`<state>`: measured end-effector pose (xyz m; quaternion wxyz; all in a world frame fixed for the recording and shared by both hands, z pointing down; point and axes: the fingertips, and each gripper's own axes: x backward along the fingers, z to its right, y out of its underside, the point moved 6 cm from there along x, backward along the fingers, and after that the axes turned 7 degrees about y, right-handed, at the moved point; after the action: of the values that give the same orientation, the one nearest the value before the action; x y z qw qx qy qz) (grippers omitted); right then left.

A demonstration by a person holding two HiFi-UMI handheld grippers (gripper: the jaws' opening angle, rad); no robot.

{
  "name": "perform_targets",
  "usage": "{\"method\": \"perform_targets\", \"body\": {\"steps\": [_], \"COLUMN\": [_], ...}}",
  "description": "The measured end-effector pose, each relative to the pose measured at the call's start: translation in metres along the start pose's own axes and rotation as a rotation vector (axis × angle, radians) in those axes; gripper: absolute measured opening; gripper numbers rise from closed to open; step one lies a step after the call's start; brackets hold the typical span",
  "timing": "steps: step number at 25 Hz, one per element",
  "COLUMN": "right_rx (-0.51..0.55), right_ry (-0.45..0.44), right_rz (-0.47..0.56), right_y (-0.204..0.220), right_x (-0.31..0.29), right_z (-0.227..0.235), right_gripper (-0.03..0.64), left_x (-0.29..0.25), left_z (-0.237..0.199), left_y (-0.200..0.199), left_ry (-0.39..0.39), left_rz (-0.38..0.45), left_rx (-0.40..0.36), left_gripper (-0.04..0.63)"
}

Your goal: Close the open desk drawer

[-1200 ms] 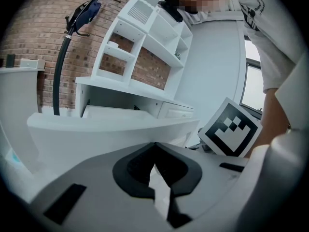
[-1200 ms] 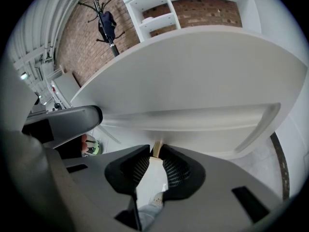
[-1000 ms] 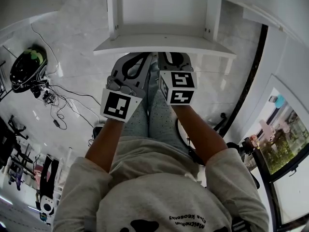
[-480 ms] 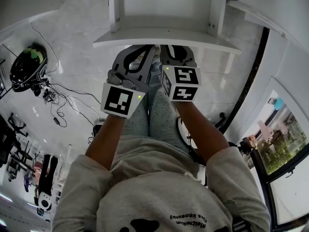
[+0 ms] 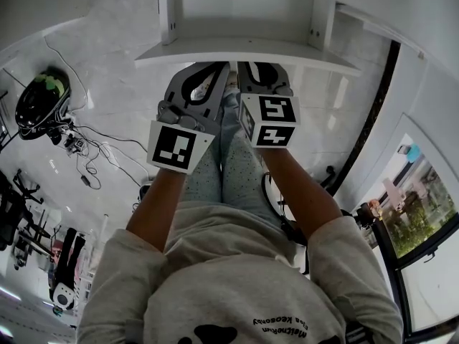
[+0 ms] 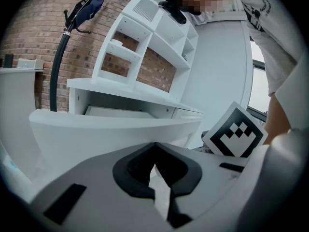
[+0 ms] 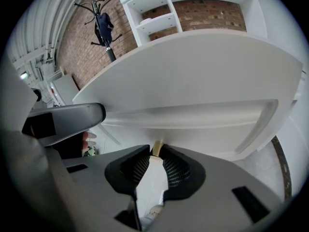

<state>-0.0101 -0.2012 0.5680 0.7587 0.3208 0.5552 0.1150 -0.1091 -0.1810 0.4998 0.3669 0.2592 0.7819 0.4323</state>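
The open white desk drawer (image 5: 244,9) sticks out toward me, and its front panel (image 5: 244,49) crosses the top of the head view. My left gripper (image 5: 214,68) and right gripper (image 5: 262,67) sit side by side with their tips at that panel's underside edge. From the left gripper view, the drawer front (image 6: 111,129) runs right behind my left gripper (image 6: 154,144), whose jaws meet with nothing in them. The right gripper view looks up at the drawer front (image 7: 193,81). There my right gripper (image 7: 157,148) has its tips almost touching and holds nothing.
A black and green helmet (image 5: 39,102) and loose cables (image 5: 86,149) lie on the floor to the left. My legs (image 5: 229,170) are under the drawer. White hutch shelves (image 6: 145,47) rise above the desk, and a coat stand (image 7: 104,25) stands by the brick wall.
The drawer front has shifted away from me, upward in the head view, and less of the drawer shows. Both grippers have followed it, staying side by side at the panel.
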Motion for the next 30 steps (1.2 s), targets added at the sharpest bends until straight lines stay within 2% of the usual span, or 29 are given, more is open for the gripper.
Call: {"method": "perform_targets", "body": {"steps": [30], "right_rx": [0.018], "right_ry": [0.008], "right_rz": [0.057], "right_y": [-0.050], "right_x": [-0.039], "right_z": [0.014], "right_gripper": [0.103], "left_x": [-0.042], "left_z": [-0.039], "left_y": [-0.031], "left_ry": [-0.029], "left_rz": [0.044], "left_rx": [-0.036], "left_gripper": [0.018]}}
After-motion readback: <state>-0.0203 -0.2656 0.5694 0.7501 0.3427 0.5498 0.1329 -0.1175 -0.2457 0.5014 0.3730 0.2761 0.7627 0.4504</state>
